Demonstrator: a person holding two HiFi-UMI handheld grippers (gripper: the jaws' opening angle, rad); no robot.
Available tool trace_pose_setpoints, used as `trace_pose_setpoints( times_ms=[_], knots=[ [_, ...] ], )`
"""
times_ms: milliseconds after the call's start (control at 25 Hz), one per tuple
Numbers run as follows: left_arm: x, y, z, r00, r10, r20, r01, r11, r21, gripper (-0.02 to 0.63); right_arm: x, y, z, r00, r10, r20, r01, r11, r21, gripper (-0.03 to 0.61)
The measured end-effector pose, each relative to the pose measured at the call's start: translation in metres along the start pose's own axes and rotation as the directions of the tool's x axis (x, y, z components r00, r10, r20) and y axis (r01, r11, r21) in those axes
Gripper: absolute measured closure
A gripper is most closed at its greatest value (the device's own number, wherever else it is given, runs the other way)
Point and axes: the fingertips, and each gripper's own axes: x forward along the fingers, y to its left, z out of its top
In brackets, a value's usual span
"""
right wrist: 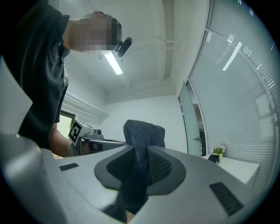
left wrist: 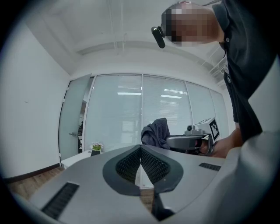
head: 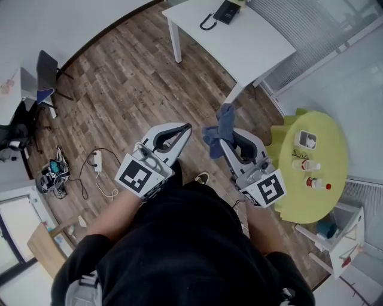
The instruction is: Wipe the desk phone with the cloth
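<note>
- Left gripper (left wrist: pixel 141 152): I see its two ribbed dark pads pressed together at the tips, with nothing between them. In the head view it is held in the air above the wood-plank floor (head: pixel 131 89), just in front of my torso.
- Right gripper (right wrist: pixel 141 154): its jaws are clamped on the dark blue-grey terry cloth (right wrist: pixel 143 131). The fabric runs down through the gap between the pads and bunches up in a soft mound above the tips.
- The two grippers are side by side and near each other but apart. The cloth hangs beside the left gripper's tip without touching it.
- Black desk phone (head: pixel 226 11): it lies on the white rectangular table (head: pixel 257 51), toward the far side of the tabletop and back from its near edge. A black loop, handset or cord I cannot tell, lies on the tabletop just beside it. The phone is well apart from both grippers and the cloth.
- Round yellow-green table (head: pixel 332 197): it stands to my right. A small white box (head: pixel 307 140) sits near its far edge, and two small bottles, one with a red cap, stand nearer the middle.
- White power strip (head: pixel 97 159): it lies on the floor to my left with a cable trailing from it.
- Small potted plant (left wrist: pixel 96 147): it stands on a white tabletop in front of the frosted glass wall.
</note>
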Motion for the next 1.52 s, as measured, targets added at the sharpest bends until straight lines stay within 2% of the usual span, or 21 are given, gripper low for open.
trace_pose_setpoints(
  times_ms=[120,240,400,560,840,1200,1280,1520],
  knots=[
    [-0.002,0.029,0.0,1.0,0.015,0.011,-0.015,1.0,-0.001,0.603,0.025,-0.005,-0.002,1.0,0.009,-0.011,-0.009,1.0,-0.004,0.482],
    [-0.005,0.06,-0.001,1.0,-0.006,0.012,0.006,1.0,0.011,0.603,0.056,-0.009,0.0,1.0,0.009,-0.016,-0.009,1.0,-0.007,0.482],
    [-0.002,0.107,0.009,0.999,-0.008,0.05,0.007,1.0,0.004,0.603,0.106,-0.023,0.006,1.0,-0.008,-0.016,0.007,0.999,-0.039,0.482],
    [0.0,0.157,0.013,0.999,-0.025,0.04,0.024,0.999,0.031,0.603,0.16,-0.037,0.002,1.0,-0.014,-0.015,0.013,0.999,-0.04,0.482],
    [-0.012,0.242,0.016,0.998,-0.022,0.051,0.021,1.0,0.019,0.603,0.249,-0.045,-0.005,1.0,-0.021,-0.007,0.021,0.999,-0.025,0.482],
    [-0.024,0.312,0.01,0.999,0.004,0.044,-0.003,1.0,-0.026,0.603,0.308,-0.057,-0.011,0.999,-0.034,-0.022,0.033,0.999,-0.022,0.482],
    [-0.018,0.321,0.009,1.0,-0.008,0.03,0.009,0.999,-0.031,0.603,0.315,-0.064,-0.012,0.999,-0.031,-0.021,0.03,0.999,-0.019,0.482],
    [0.009,0.347,0.017,0.998,-0.004,0.057,0.005,1.0,-0.03,0.603,0.337,-0.097,-0.015,1.0,-0.02,0.005,0.02,1.0,-0.005,0.482]
  ],
)
